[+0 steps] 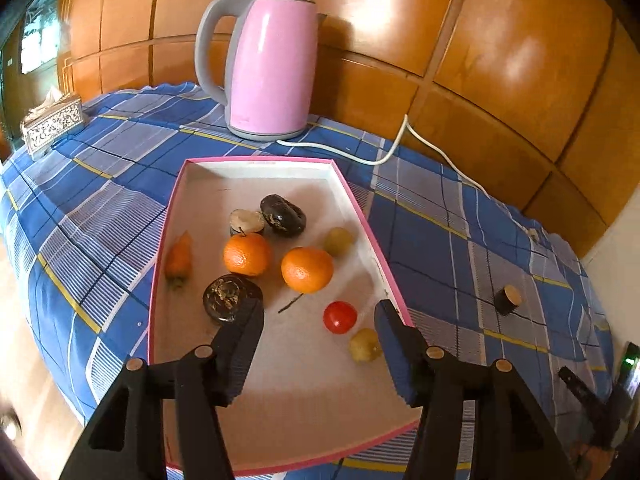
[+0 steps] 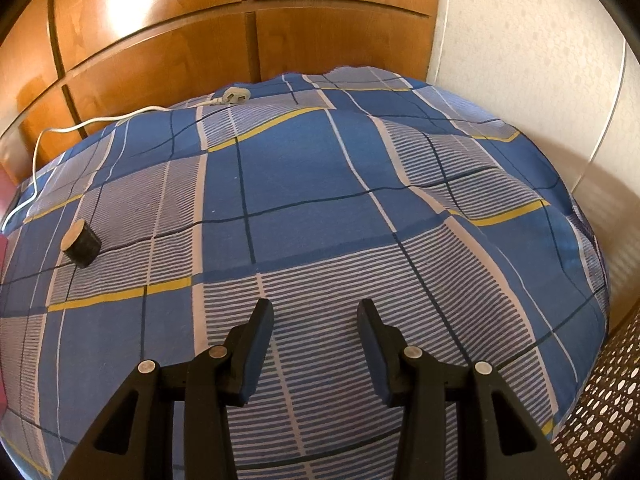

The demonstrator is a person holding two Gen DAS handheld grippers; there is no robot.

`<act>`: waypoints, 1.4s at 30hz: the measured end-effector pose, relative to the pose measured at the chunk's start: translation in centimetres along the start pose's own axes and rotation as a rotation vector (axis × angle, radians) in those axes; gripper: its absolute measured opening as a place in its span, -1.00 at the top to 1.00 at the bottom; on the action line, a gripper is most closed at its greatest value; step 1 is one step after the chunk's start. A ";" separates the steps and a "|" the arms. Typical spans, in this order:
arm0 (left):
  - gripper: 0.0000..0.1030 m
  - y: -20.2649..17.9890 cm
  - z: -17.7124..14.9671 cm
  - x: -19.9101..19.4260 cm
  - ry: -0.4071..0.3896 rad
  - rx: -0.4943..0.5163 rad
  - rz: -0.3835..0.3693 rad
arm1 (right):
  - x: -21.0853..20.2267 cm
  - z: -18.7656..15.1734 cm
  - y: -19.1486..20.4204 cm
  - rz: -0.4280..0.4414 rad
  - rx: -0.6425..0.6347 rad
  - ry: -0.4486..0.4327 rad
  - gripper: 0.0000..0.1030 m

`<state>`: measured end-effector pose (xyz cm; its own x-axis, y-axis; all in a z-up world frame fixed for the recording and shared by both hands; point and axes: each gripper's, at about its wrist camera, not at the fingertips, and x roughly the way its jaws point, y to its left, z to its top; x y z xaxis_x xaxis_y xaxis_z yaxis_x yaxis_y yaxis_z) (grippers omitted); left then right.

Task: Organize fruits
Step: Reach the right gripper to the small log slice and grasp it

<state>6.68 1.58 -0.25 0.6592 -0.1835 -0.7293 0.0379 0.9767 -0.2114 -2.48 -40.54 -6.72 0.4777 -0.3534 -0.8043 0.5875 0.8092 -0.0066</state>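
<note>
A pink-rimmed white box (image 1: 362,210) lies on the blue checked cloth. It holds two oranges (image 1: 247,254) (image 1: 307,269), a red tomato (image 1: 339,317), two yellow-green fruits (image 1: 365,345) (image 1: 338,241), a small orange pepper (image 1: 179,258), two dark fruits (image 1: 283,209) (image 1: 228,297) and a cut dark piece (image 1: 247,221). My left gripper (image 1: 320,312) is open and empty above the box's near half. A dark cut piece (image 1: 507,299) lies on the cloth right of the box; it also shows in the right wrist view (image 2: 81,245). My right gripper (image 2: 315,314) is open and empty over bare cloth.
A pink kettle (image 1: 272,68) stands behind the box, its white cord (image 1: 384,156) trailing right to a plug (image 2: 236,95). A tissue box (image 1: 54,122) sits at the far left. Wooden panels (image 1: 500,60) back the table. A white wall (image 2: 520,40) is at the right.
</note>
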 end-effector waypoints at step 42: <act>-0.30 2.4 -2.7 -1.7 -0.003 -0.039 0.030 | -0.5 0.6 7.6 0.207 -0.148 0.052 0.15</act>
<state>3.60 3.93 -1.33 0.6620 -0.1533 -0.7337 -0.0117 0.9766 -0.2147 2.17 -34.53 -6.01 0.5416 -0.1518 -0.8268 0.3766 0.9232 0.0772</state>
